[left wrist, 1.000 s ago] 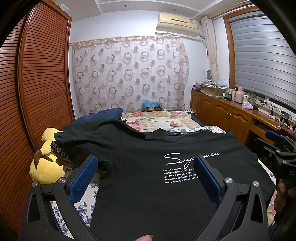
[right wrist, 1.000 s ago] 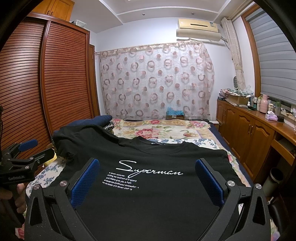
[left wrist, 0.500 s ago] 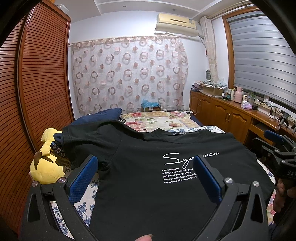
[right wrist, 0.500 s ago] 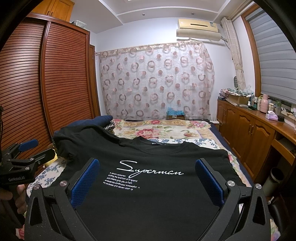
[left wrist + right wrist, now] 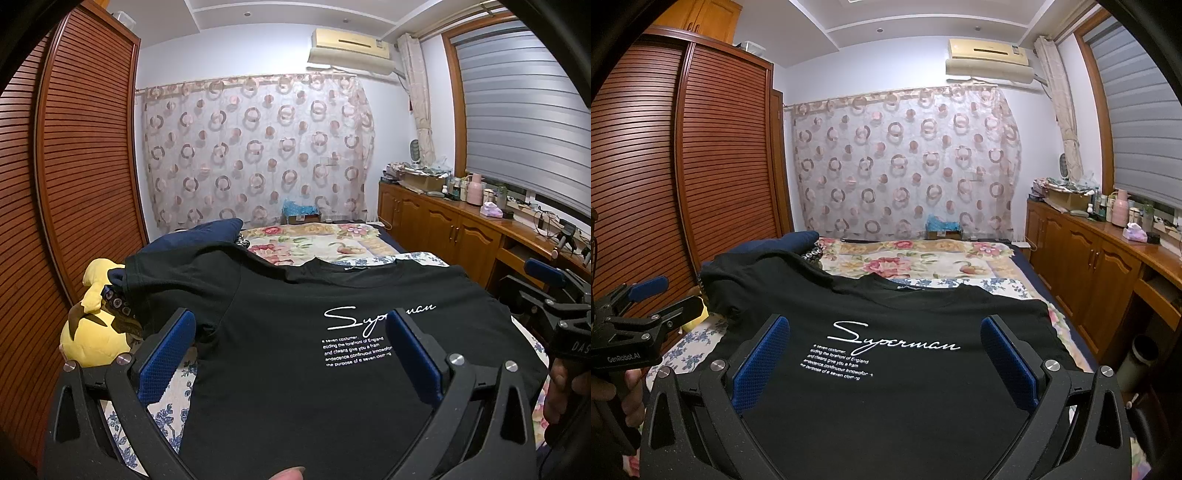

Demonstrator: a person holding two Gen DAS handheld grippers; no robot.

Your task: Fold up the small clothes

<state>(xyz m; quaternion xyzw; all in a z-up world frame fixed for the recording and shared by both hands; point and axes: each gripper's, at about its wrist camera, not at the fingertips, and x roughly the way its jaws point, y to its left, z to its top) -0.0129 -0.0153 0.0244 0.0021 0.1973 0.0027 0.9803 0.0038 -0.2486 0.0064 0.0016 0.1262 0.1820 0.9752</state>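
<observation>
Both grippers, left gripper (image 5: pixel 291 354) and right gripper (image 5: pixel 884 360), hovered spread wide over black T-shirt (image 5: pixel 905 387), pinching nothing; shirt lay flat on floral bedspread (image 5: pixel 916 262).

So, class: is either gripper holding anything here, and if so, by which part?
Nothing is held. The left gripper and right gripper are both open above the black T-shirt, which lies spread out.

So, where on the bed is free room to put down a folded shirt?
The floral quilt beyond the black T-shirt collar lies bare up to the curtain. The left side is crowded: a navy pillow and a yellow plush toy.
</observation>
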